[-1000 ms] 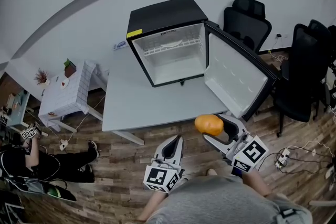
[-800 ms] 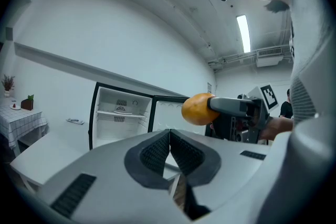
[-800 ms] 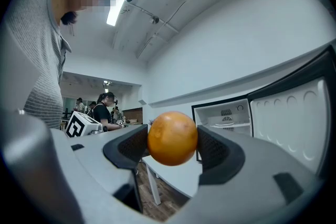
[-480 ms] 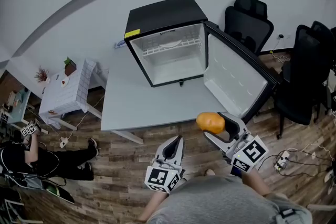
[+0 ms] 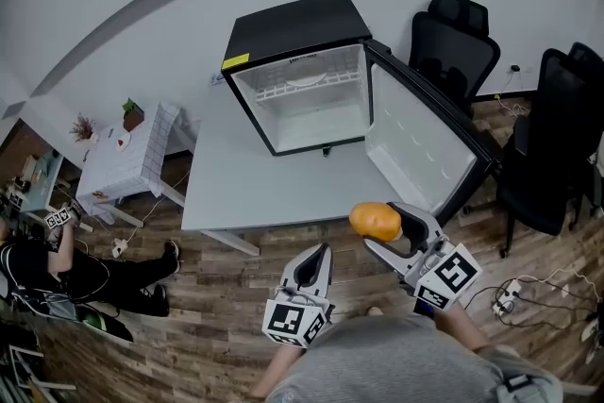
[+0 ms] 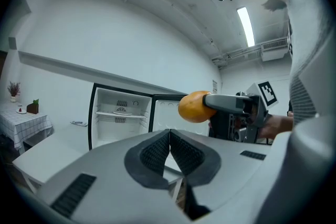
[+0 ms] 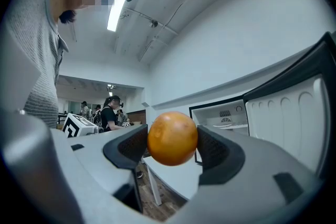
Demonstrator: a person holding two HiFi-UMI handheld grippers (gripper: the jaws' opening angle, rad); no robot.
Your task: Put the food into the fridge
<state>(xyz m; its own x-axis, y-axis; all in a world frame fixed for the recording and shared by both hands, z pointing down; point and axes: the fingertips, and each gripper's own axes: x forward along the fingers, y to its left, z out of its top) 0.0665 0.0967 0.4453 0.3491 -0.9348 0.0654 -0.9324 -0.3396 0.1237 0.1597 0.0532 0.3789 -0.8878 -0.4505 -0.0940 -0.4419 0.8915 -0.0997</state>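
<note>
An orange (image 5: 376, 221) (image 7: 172, 138) (image 6: 194, 106) is clamped between the jaws of my right gripper (image 5: 389, 235) (image 7: 172, 145), held over the floor just off the table's near right corner. A small black fridge (image 5: 294, 71) (image 6: 120, 118) (image 7: 223, 117) stands on the grey table (image 5: 255, 179), its door (image 5: 423, 142) swung wide to the right and its white inside empty except for a wire shelf. My left gripper (image 5: 312, 266) (image 6: 169, 145) is shut with nothing in it, lower and to the left of the orange.
Black office chairs (image 5: 453, 38) stand right of the fridge door. A small white side table (image 5: 127, 160) with plants is at the left. A person (image 5: 57, 274) sits on the wood floor at far left. Cables (image 5: 514, 283) lie at the right.
The orange in my right gripper has stayed almost in place. The view has drifted slightly; the person at far left has shifted.
</note>
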